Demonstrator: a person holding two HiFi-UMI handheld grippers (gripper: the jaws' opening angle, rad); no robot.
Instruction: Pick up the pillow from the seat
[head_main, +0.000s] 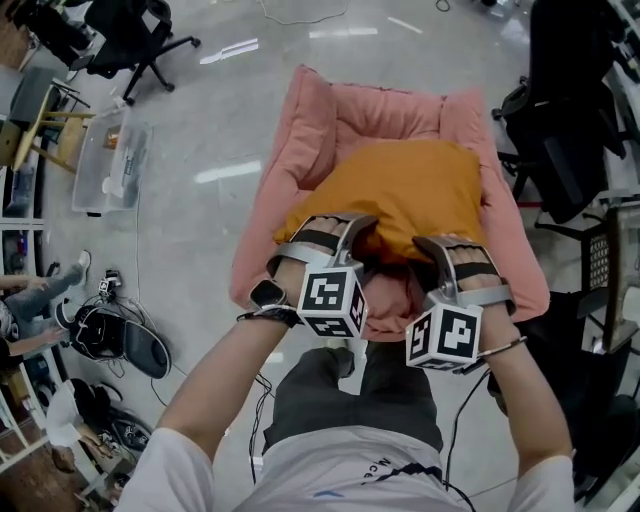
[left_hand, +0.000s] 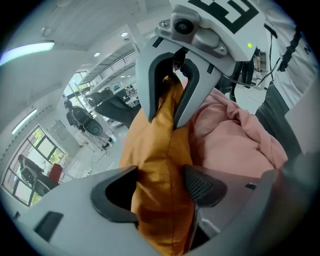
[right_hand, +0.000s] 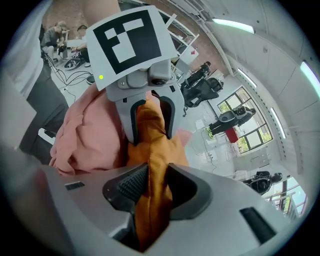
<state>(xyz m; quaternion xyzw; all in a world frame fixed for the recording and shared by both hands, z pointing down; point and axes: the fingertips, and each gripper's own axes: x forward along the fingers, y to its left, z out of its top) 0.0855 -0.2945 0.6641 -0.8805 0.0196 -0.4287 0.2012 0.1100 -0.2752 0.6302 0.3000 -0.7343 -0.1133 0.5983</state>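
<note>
While the orange pillow (head_main: 400, 190) lies in the hollow of the pink seat (head_main: 320, 120), between its padded arms, both grippers sit at the pillow's near edge, one left and one right of the middle. The left gripper (left_hand: 160, 175) is released: its jaws stand wide, and the pillow's seam edge hangs loose between them, only brushing the pads. The right gripper (right_hand: 156, 172) is clenched on that same edge, its ribbed pad pressing into a fold of orange cloth.
</note>
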